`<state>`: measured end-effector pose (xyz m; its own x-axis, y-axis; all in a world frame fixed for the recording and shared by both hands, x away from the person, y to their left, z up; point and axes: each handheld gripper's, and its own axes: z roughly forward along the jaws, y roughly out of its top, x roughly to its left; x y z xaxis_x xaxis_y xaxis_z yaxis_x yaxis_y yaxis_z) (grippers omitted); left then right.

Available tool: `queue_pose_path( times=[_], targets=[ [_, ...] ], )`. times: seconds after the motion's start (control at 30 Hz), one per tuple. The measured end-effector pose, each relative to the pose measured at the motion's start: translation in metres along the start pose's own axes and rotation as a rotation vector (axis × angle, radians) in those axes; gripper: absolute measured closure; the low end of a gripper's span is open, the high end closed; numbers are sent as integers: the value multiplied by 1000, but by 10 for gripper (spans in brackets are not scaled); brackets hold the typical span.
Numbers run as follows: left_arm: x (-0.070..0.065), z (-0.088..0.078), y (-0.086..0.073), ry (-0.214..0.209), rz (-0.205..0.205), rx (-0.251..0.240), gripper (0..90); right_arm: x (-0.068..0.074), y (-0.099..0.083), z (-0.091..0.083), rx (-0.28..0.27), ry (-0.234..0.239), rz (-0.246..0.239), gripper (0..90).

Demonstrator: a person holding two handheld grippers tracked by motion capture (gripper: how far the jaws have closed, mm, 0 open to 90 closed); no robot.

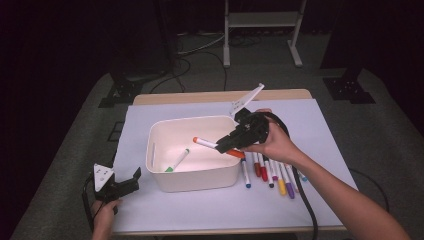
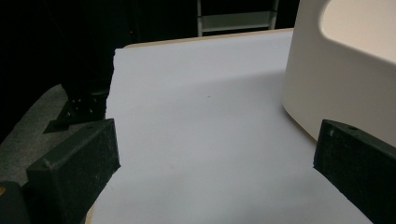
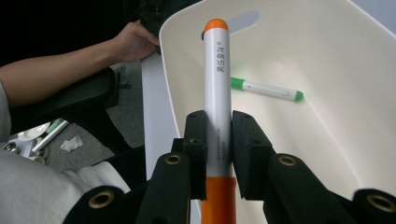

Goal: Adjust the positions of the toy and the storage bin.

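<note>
Right gripper [image 1: 226,145] fingers pinch the orange marker [image 1: 218,147] mid-barrel, centre frame over the white bin [image 1: 192,179]. Lower it inside beside the green marker [image 1: 178,160] before letting go, clear of the rim. Left gripper [image 1: 131,182], lower left, fingers spread, empty.

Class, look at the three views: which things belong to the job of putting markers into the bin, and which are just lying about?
Belong to the job:
orange marker, clamped in the right gripper
white bin
green marker inside the bin
row of markers on the paper beside the bin

Lying about:
left gripper, open and idle
metal stand behind the table
</note>
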<state>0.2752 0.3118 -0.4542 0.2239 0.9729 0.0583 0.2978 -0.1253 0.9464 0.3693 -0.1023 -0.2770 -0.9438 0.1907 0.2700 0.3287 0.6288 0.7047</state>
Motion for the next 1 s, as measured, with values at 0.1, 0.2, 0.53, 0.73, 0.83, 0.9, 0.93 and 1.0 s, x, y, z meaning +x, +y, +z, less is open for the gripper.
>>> queue_pose_path(
  times=[0.1,0.2,0.53,0.73,0.83,0.9,0.93,1.0],
  targets=[
    [0,0,0,0,0,0,0,1,8,11,16,19,-12,757],
    [0,0,0,0,1,-1,0,1,13,23,31,35,-25,757],
    [-1,0,0,0,6,-6,0,-3,26,58,84,69,-69,757],
    [-1,0,0,0,7,-6,0,-6,31,76,117,91,-67,756],
    [-1,0,0,0,6,-7,0,-8,32,84,128,105,-71,757],
    [-1,0,0,-1,7,-7,0,-9,33,89,139,111,-68,756],
    [-1,0,0,-1,7,-8,0,-10,34,92,144,109,-70,756],
    [0,0,0,-2,4,-9,0,-10,35,96,148,111,-74,757]
  ],
)
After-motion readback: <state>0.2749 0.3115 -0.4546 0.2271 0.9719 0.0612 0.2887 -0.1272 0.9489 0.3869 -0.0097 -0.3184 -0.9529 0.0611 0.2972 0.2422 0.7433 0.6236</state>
